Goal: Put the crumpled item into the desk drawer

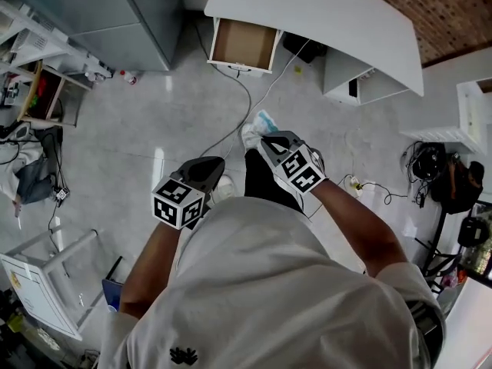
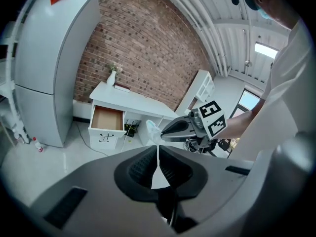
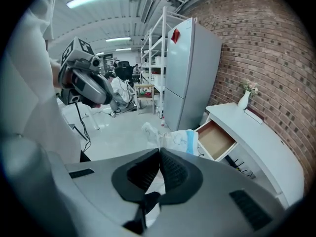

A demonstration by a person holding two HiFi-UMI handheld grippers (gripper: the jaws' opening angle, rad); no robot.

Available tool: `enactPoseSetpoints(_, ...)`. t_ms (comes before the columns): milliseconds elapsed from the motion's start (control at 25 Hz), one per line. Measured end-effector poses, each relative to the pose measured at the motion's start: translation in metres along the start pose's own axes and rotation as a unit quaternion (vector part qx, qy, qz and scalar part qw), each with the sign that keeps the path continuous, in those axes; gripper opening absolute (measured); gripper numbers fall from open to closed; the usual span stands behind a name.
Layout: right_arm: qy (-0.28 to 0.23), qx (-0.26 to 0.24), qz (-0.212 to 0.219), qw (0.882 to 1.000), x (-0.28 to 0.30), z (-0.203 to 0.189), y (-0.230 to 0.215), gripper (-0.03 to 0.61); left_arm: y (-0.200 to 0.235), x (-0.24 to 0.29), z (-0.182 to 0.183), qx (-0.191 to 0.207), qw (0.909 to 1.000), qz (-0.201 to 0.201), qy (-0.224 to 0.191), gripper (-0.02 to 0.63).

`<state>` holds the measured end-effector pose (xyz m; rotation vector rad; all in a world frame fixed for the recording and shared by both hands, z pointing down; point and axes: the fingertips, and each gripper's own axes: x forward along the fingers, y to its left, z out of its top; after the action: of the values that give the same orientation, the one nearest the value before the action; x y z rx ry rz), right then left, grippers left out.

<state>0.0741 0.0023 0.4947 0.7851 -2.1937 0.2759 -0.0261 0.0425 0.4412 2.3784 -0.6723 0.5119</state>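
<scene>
Glossy floor (image 1: pixel 169 106), matt wood-lined drawer (image 1: pixel 243 43)

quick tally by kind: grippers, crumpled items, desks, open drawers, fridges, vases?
grippers: 2, the left gripper and the right gripper
crumpled item: 1, held by the right gripper
desk: 1
open drawer: 1
fridge: 1
vase: 1
total: 7

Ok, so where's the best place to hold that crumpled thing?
The near edge, coming from the person's side, just as the right gripper has it: jaws shut on a thin fold of the crumpled item, with the puffy rest sticking out ahead toward the open drawer. It looks soft, so a thin edge should pinch flat.
</scene>
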Motion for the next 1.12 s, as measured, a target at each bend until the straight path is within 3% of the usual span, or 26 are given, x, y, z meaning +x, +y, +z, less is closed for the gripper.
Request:
enactPoseSetpoints(440,0.034,-0.053,0.009,0.998,0.131,0.030,-0.213,0.029,0.108,0.088,0.113,-0.031,0.9980,0.054,0.009,0.031)
enactPoseSetpoints(680,0.057,-0.092,0.013,0.994,0.216,0.022,-0.324,0.029,0.152,0.141,0.160,-0.059,0.9946,0.084,0.014,0.031)
enactPoseSetpoints(880,0.090,-0.105,0.010,0.990,0.289,0.007,-0.390,0.029,0.181,0.176,0.178,-0.089,0.9917,0.090,0.025,0.031)
enactPoseSetpoints(1120,0.135,-0.111,0.012,0.985,0.376,-0.014,-0.425,0.029,0.228,0.192,0.180,-0.117,0.9881,0.097,0.024,0.031)
